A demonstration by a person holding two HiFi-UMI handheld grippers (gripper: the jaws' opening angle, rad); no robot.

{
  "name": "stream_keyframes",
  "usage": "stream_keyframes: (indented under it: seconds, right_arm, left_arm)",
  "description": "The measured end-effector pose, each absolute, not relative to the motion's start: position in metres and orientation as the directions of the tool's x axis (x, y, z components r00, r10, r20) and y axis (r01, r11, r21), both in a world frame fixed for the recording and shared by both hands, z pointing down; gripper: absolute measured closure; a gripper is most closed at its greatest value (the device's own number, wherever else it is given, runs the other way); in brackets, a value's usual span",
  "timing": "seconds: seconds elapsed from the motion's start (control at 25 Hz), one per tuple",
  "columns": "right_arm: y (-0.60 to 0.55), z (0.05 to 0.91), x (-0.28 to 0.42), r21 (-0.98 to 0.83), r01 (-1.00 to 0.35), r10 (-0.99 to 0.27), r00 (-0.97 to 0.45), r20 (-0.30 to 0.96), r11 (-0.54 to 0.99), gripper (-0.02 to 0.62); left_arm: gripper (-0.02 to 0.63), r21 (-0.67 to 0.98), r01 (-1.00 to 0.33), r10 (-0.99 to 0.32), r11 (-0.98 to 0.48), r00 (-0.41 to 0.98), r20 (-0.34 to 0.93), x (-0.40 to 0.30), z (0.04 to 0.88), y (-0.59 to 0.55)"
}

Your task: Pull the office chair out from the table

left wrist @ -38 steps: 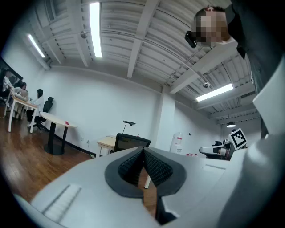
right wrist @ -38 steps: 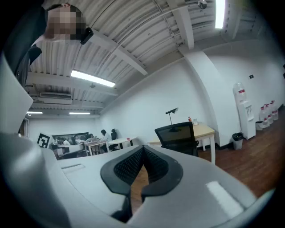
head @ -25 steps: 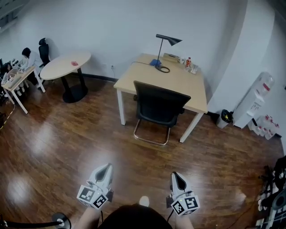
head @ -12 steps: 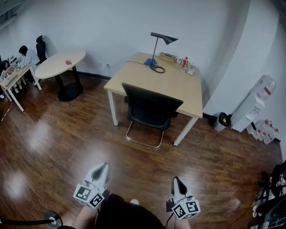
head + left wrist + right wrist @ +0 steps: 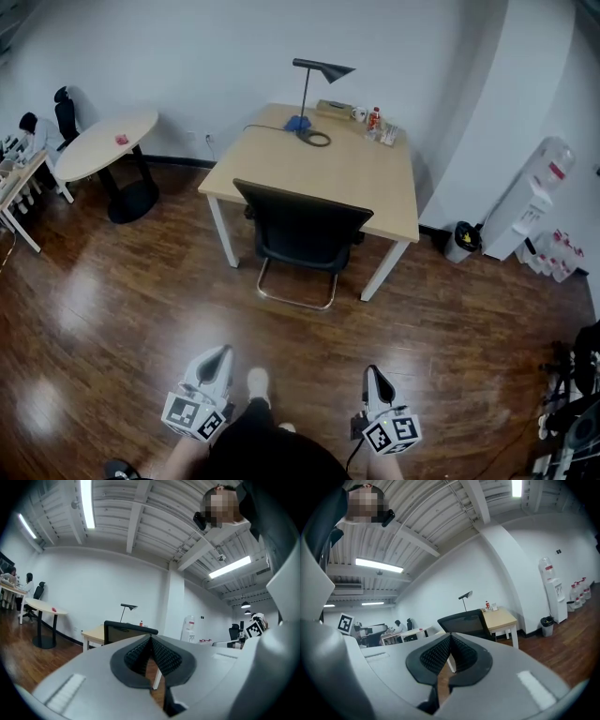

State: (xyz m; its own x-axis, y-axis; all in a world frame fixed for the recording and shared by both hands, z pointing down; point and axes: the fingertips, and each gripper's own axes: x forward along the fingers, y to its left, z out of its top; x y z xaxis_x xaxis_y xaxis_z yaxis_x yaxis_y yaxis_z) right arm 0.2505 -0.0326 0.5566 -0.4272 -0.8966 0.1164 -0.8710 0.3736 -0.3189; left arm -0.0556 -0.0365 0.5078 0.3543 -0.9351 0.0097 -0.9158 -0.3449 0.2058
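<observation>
A dark wood floor (image 5: 103,309) spreads across the office, and a white wall (image 5: 206,47) closes it at the back. A pale square table (image 5: 375,187) on white legs stands against that wall. The black chair (image 5: 305,225) is at the table's near side. Its back faces the person, its seat is partly under the tabletop and its metal sled base rests on the floor. A round white table (image 5: 103,145) stands to the left, well apart. A water dispenser (image 5: 534,202) stands at the right wall, with a small black bin (image 5: 461,241) just beside it. A black desk lamp (image 5: 314,94) rises from the table's far edge, near a red-capped bottle (image 5: 374,119).

At the bottom of the head view, the left gripper (image 5: 223,351) and the right gripper (image 5: 370,370) are held side by side. Both point toward the chair, well apart from it. In each gripper view the ribbed black pads meet, jaws together with nothing between them, and the chair shows beyond the tips. A white shoe (image 5: 257,382) shows between the grippers.
</observation>
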Motion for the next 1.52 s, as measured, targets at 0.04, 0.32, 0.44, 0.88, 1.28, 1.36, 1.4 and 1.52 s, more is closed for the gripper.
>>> stream_keyframes:
  seconds: [0.04, 0.32, 0.44, 0.88, 1.28, 1.36, 1.4, 1.52]
  right_arm:
    - [-0.040, 0.555, 0.250, -0.316, -0.876, -0.903, -0.416, 0.110, 0.365, 0.581]
    - [-0.105, 0.543, 0.236, -0.283, -0.898, -0.925, -0.373, 0.079, 0.338, 0.581]
    - [-0.132, 0.537, 0.227, -0.277, -0.904, -0.932, -0.356, 0.068, 0.325, 0.581]
    - [-0.207, 0.545, 0.194, -0.265, -0.921, -0.943, -0.320, 0.093, 0.287, 0.581]
    - [-0.263, 0.536, 0.153, -0.237, -0.922, -0.940, -0.332, 0.072, 0.308, 0.581]
    - [-0.267, 0.535, 0.146, -0.230, -0.917, -0.933, -0.351, 0.083, 0.325, 0.581]
    - [-0.270, 0.535, 0.144, -0.223, -0.916, -0.929, -0.359, 0.089, 0.333, 0.581]
    - [-0.291, 0.533, 0.139, -0.193, -0.914, -0.920, -0.381, 0.097, 0.358, 0.581]
  left_arm:
    - [0.604, 0.203, -0.917, -0.936, -0.344, 0.351, 0.002, -0.059, 0.506, -0.046]
    - [0.604, 0.186, -0.913, -0.931, -0.363, 0.363, -0.034, -0.084, 0.499, -0.127]
    - [0.604, 0.181, -0.906, -0.924, -0.382, 0.381, -0.041, -0.093, 0.495, -0.160]
    - [0.604, 0.159, -0.884, -0.896, -0.440, 0.443, -0.019, -0.124, 0.504, -0.247]
    - [0.604, 0.106, -0.855, -0.861, -0.508, 0.506, -0.046, -0.142, 0.501, -0.305]
    - [0.604, 0.106, -0.849, -0.855, -0.518, 0.517, -0.036, -0.141, 0.503, -0.311]
    - [0.604, 0.106, -0.845, -0.851, -0.524, 0.524, -0.031, -0.140, 0.504, -0.314]
    - [0.604, 0.098, -0.835, -0.840, -0.542, 0.542, -0.030, -0.137, 0.507, -0.332]
